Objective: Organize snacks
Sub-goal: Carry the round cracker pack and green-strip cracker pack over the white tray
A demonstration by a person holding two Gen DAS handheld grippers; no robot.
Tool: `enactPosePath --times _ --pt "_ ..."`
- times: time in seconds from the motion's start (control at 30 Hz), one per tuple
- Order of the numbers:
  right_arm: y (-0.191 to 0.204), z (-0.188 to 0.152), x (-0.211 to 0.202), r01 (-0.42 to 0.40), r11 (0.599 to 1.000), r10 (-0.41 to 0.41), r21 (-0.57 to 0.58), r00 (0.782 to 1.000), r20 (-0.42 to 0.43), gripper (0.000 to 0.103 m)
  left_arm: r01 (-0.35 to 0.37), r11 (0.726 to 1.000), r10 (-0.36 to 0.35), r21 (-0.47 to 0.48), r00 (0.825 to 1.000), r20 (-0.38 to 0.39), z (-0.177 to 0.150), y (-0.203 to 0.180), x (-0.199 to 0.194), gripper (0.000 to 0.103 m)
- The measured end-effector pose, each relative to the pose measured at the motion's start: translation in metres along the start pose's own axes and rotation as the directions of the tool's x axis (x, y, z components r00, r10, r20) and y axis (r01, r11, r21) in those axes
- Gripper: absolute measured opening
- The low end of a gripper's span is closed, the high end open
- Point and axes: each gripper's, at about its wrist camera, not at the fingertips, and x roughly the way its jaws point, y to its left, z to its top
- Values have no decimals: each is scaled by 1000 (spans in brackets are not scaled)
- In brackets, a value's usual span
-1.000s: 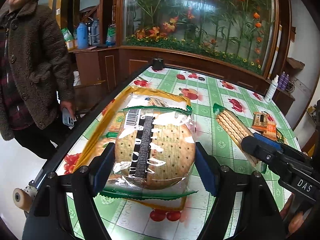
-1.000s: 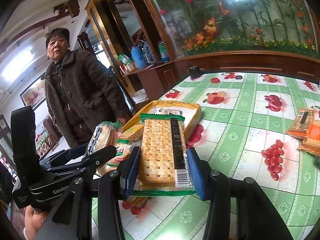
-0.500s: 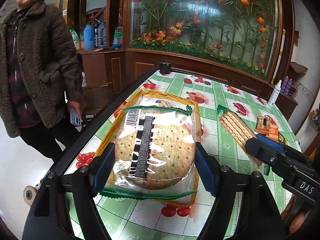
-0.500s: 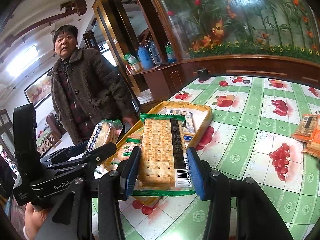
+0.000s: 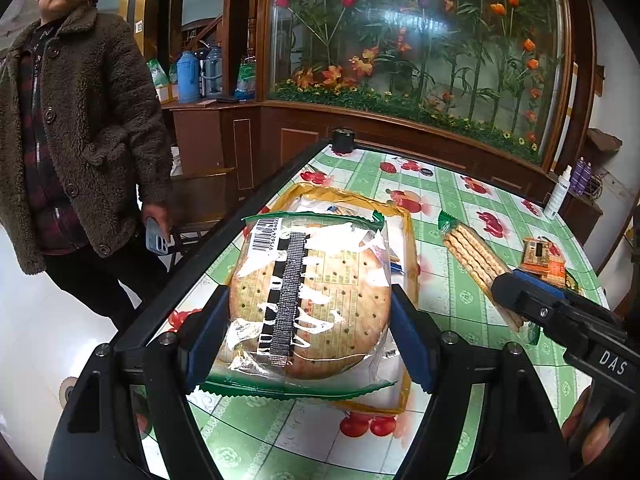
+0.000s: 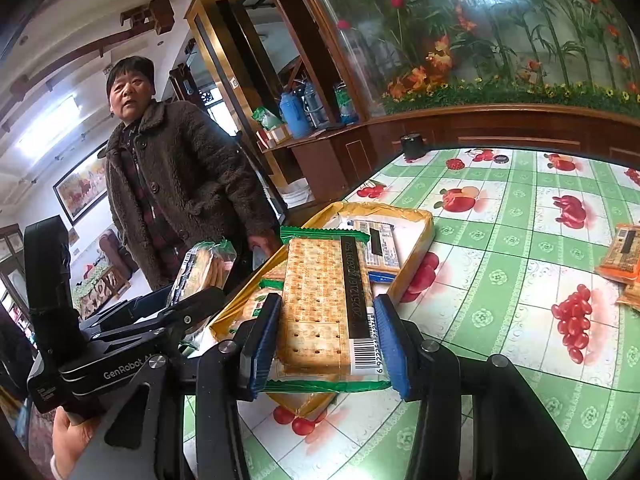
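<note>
My left gripper [image 5: 310, 328] clamps a round-cracker pack [image 5: 308, 300], barcode uppermost, above the yellow tray [image 5: 412, 248]. My right gripper [image 6: 324, 340] pinches a square-cracker pack [image 6: 320, 304] over the same tray on the green fruit-print tablecloth [image 6: 500, 280]; seam stamped "20251216". "GenRobot" shows on the left gripper's body, "DAS" on the right's. Orange packets [image 6: 622, 248] lie well apart.

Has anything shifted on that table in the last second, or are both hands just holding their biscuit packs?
Nothing was picked up or let go. The left gripper stays clamped on the clear pack of round biscuits, the right gripper on the green-edged pack of square crackers, both above the yellow tray. Only the bystander in the brown fleece coat appears slightly shifted in view; the orange packets lie as before.
</note>
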Motion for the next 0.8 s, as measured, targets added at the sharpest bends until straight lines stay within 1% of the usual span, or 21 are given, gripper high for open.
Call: enactPosePath --times 0.37,0.53,0.8 --pt "-7 18 27 -18 1000 18 9 1000 3 48 -29 999 29 -22 1000 -8 1 12 18 76" --pt "-8 27 41 -23 1000 23 13 1000 2 48 -41 998 40 -41 999 -28 -1 24 28 76" --pt "-9 37 68 -45 997 45 57 999 6 48 -48 997 45 -61 998 -53 -4 36 39 76"
